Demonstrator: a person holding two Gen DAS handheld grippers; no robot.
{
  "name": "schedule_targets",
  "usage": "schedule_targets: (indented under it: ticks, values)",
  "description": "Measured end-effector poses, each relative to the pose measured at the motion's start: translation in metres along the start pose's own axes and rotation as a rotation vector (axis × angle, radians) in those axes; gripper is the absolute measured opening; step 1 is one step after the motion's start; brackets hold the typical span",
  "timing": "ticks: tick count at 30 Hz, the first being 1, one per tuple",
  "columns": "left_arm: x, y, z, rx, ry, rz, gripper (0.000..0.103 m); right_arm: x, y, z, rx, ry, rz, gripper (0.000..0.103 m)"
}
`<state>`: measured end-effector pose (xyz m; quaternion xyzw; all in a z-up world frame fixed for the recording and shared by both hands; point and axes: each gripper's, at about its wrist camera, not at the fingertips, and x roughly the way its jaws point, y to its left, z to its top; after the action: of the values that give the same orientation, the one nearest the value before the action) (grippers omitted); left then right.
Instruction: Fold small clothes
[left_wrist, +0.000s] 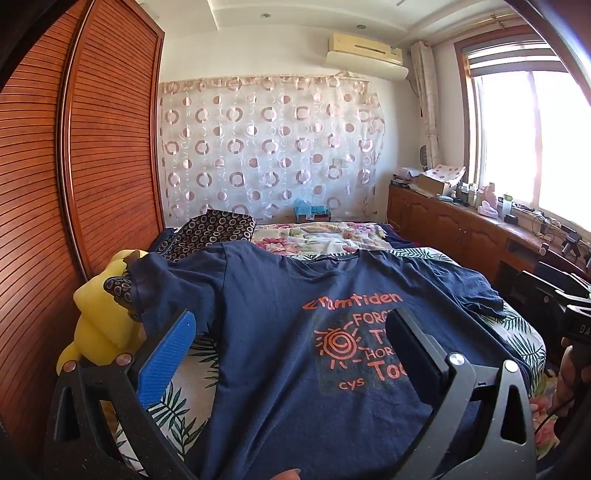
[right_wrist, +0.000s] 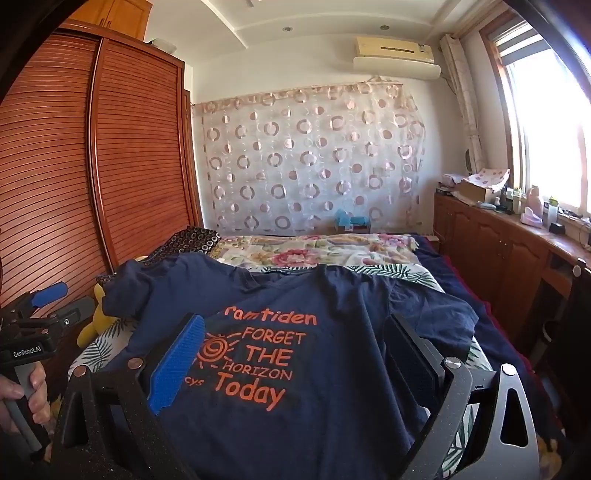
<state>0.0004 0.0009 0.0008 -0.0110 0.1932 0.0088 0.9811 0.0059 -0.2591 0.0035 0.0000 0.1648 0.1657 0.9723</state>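
A navy T-shirt (left_wrist: 280, 295) with orange print lies spread face up on the bed, collar toward the far end; it also shows in the right wrist view (right_wrist: 332, 302). My left gripper (left_wrist: 291, 328) is open, its jaws wide apart above the shirt's lower left part, holding nothing. My right gripper (right_wrist: 295, 332) is open too, its jaws wide apart above the print, empty. The left gripper also shows at the left edge of the right wrist view (right_wrist: 48, 295). The shirt's hem is hidden below both views.
The bed (right_wrist: 354, 271) has a leaf-print sheet and a floral quilt (left_wrist: 317, 236) farther back. A yellow plush toy (left_wrist: 99, 317) and a dark ring-patterned cloth (left_wrist: 210, 229) lie at the left. A wooden wardrobe (left_wrist: 74, 147) stands left, a cluttered cabinet (right_wrist: 517, 236) right.
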Motion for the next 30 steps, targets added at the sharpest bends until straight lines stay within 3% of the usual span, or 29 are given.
schedule_targets:
  ticks: [30]
  values:
    - [-0.0095,0.0025,0.0069,0.008,-0.004,0.003,0.103,-0.0012,0.0075,0.0011,0.000,0.000,0.001,0.098]
